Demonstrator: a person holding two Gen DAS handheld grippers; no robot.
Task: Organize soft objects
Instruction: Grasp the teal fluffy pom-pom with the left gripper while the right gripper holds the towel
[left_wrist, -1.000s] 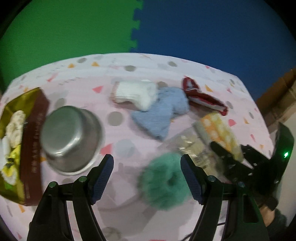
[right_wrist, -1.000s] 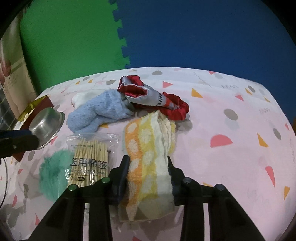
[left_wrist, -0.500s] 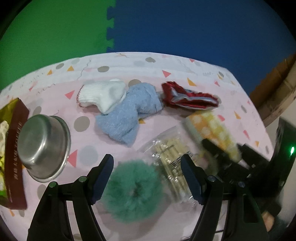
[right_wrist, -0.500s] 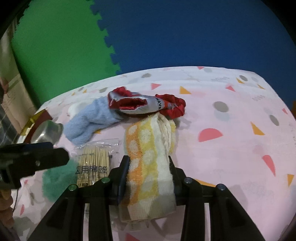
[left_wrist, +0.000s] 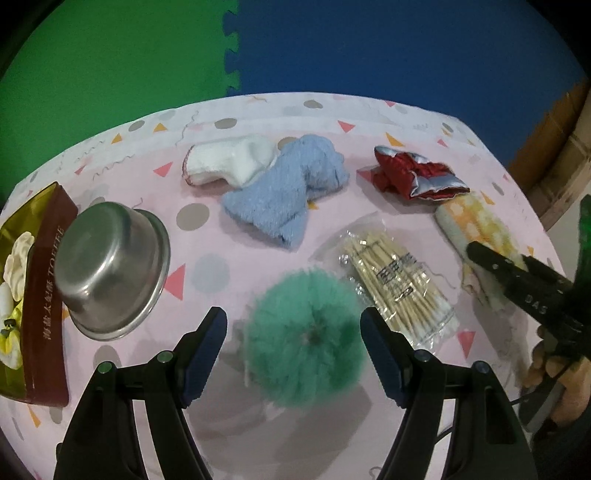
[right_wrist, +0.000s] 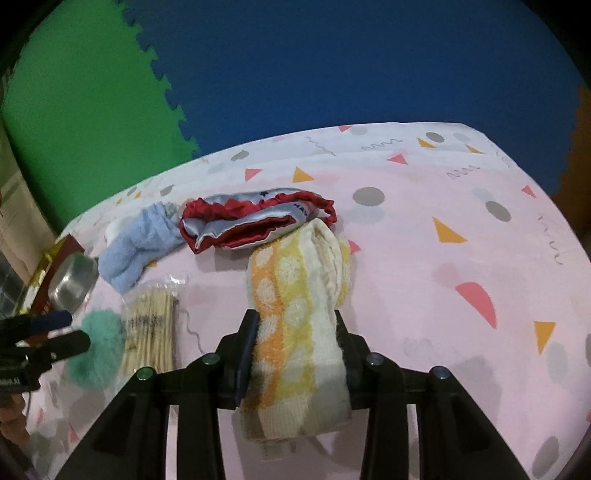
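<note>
Right gripper: jaws clamped on the near end of the rolled yellow, orange and white terry towel and closing a little at this moment. The roll's far end touches the red and silver satin pouch, around mid-table, toward the right edge.

Left gripper: jaws spread wide, gripping nothing. The fluffy green round pom-pom lies on the pink patterned tablecloth between the two blue pads, near the table's front edge; contact not discernible.

Just right of the pom-pom: clear plastic packet of wooden cotton swabs.

Toward the far edge: light blue fuzzy sock, overlapped at its left by a white sock.

Left side of the table: upturned stainless steel bowl, leaning on a brown and gold toffee box at the left edge.
</note>
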